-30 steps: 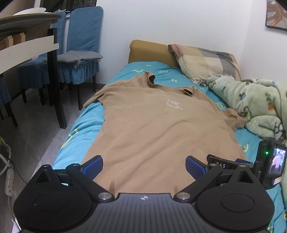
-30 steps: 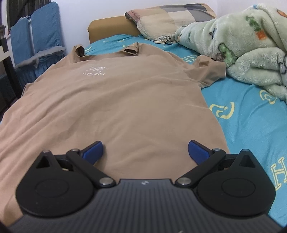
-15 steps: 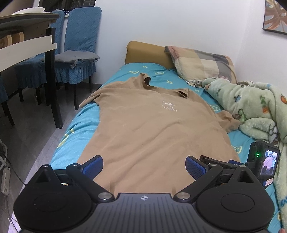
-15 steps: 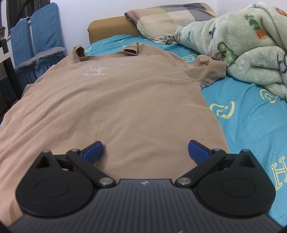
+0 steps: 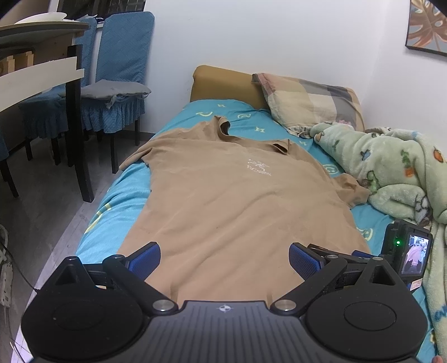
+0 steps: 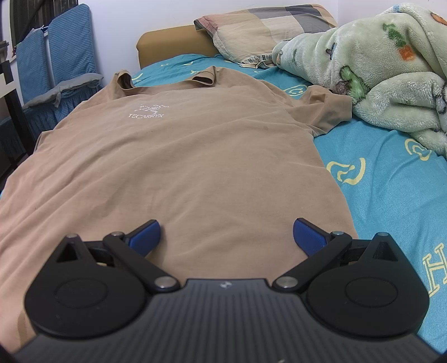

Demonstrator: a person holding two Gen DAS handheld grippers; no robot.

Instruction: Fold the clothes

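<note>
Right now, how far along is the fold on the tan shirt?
Done: the tan shirt is spread flat, front up, on the blue bedsheet, collar toward the pillow. In hand: nothing; the left gripper and right gripper are both open over the hem end, not pinching cloth. Left: every fold; both sleeves lie unfolded, one sleeve beside the green blanket.

White lettering "TECARRYX" stands on the chest of the tan shirt (image 6: 178,156).

shirt hem (image 5: 223,290): hidden behind the gripper body at 6 o'clock, both views.
wall picture (image 5: 427,25): cut off at 2 o'clock.
camera screen (image 5: 415,257): too small to read.
left sleeve (image 6: 16,178): cut off at 9 o'clock.
</note>
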